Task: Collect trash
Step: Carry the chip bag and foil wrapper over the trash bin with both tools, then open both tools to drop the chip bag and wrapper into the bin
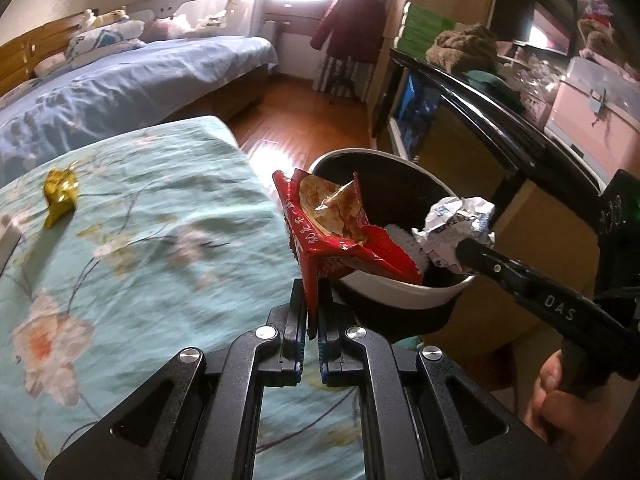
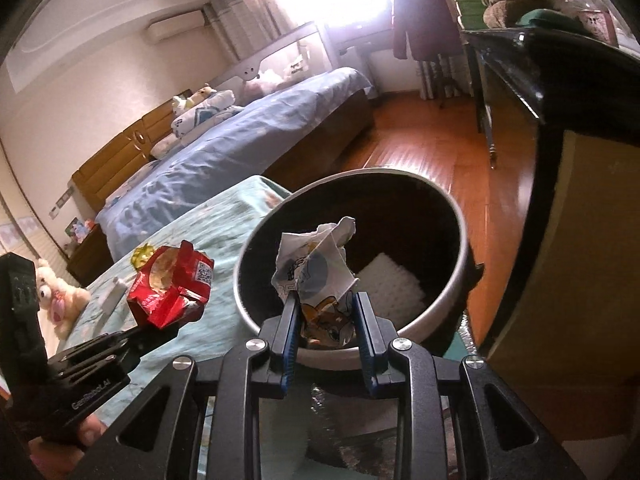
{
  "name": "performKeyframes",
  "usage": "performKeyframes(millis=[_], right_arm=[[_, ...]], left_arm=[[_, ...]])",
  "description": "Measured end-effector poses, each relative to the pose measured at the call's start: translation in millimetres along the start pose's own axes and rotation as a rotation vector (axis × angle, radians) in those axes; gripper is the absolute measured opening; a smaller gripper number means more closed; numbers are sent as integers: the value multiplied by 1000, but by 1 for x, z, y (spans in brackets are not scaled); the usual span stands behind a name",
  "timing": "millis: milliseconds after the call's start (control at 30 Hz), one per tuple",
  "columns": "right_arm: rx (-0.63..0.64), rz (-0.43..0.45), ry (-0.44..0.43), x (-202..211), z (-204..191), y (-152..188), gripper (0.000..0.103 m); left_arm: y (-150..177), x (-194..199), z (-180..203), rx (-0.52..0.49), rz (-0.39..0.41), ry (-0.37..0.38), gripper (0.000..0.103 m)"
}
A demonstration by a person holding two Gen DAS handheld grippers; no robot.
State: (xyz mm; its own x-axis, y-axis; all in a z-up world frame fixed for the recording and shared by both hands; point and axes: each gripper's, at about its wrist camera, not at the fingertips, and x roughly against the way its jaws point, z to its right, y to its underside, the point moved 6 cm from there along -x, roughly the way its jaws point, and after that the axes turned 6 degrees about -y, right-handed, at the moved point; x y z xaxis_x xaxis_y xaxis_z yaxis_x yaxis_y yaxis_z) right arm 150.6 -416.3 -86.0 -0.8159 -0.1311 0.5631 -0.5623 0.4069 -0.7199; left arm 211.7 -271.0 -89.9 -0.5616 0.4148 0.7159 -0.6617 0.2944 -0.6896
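My left gripper is shut on a red snack bag, held at the near left rim of the round trash bin; the bag also shows in the right wrist view. My right gripper is shut on a crumpled cartoon wrapper over the bin; in the left wrist view the wrapper looks silvery, at the bin's right rim. A white piece lies inside the bin. A yellow wrapper lies on the teal floral cloth.
A blue bed stands behind the teal surface. A black-edged cabinet with boxes and a pink case is to the right. Wooden floor lies beyond the bin. A plush toy sits at the far left.
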Motion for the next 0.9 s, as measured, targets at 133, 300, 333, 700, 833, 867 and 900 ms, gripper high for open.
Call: performKeyframes(millis=[133,300,333,700,833,867,900], right_arm=[[6,-4,20,-3,7,-2,26],[6,-4,37,-7,14,-5,26],[7,-4,40,-7,16,-6,26],[15,-13,70,-14,27,-18,28],[24,-25,80,-19,28,-20,30],[25,-26,83,-20,28,-21,30],[25,-27,84,-21,29,-22,30]], left_arm=[[-8,-5,13,-28,0,13,4],[-18,-10,24,-53,5,18,4],[-20,-12,26,-57,4,19,4],[-26,-27,45,-79,-30,42,4],[-26,-31,48,-87,-39,44,5],[-26,-32,49,-91,-45,48,5],[-26,-33,49,-94,-50,52,6]])
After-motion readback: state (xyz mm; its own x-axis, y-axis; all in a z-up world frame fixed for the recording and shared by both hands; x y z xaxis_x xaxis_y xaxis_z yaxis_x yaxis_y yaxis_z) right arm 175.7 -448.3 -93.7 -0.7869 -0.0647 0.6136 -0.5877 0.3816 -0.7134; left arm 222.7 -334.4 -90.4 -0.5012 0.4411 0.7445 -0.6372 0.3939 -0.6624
